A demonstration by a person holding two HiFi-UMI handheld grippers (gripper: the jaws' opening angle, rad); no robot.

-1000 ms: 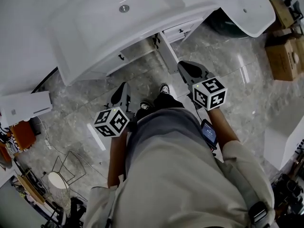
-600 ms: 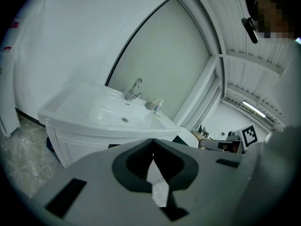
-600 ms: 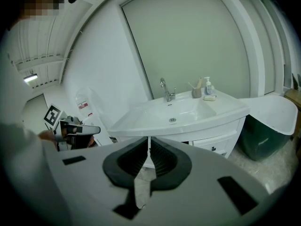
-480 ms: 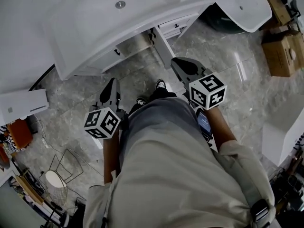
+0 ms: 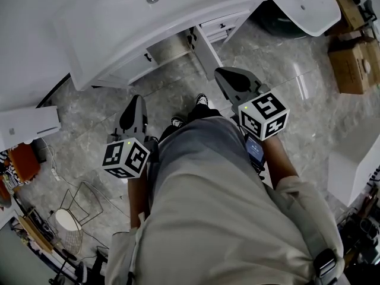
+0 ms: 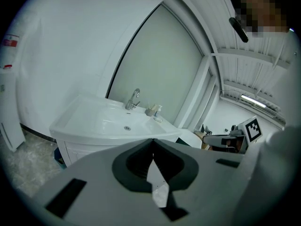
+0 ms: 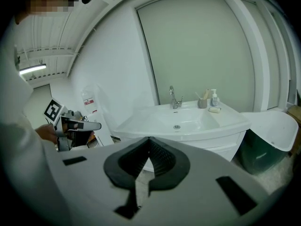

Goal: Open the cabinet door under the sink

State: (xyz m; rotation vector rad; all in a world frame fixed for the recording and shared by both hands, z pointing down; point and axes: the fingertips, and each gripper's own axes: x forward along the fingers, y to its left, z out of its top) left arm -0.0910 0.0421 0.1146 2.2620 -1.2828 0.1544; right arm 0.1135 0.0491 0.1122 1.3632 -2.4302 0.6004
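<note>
The white sink [image 5: 148, 16] tops a white cabinet [image 5: 127, 70] with small black handles [image 5: 148, 57]. A white door panel [image 5: 205, 52] juts out toward me beside a grey opening [image 5: 169, 47]. My left gripper [image 5: 132, 108] hovers over the floor about a step short of the cabinet, shut and empty. My right gripper [image 5: 228, 79] is nearer the jutting panel, also shut and empty. The left gripper view shows the left gripper [image 6: 153, 140] below the sink [image 6: 117, 121] and faucet [image 6: 134, 98]. The right gripper view shows the right gripper [image 7: 149, 138] under the sink [image 7: 181, 119].
A second white basin [image 5: 309, 5] lies at the top right with cardboard boxes [image 5: 356, 58] beside it. A white box [image 5: 29, 126] and a wire basket [image 5: 77, 212] sit at the left. The person's shoes [image 5: 202, 101] stand on the marble floor between the grippers. A soap bottle [image 7: 214, 98] stands on the sink.
The head view has shifted, so the sink sits higher in the frame. The left gripper has drifted slightly left and down. Both grippers stay shut.
</note>
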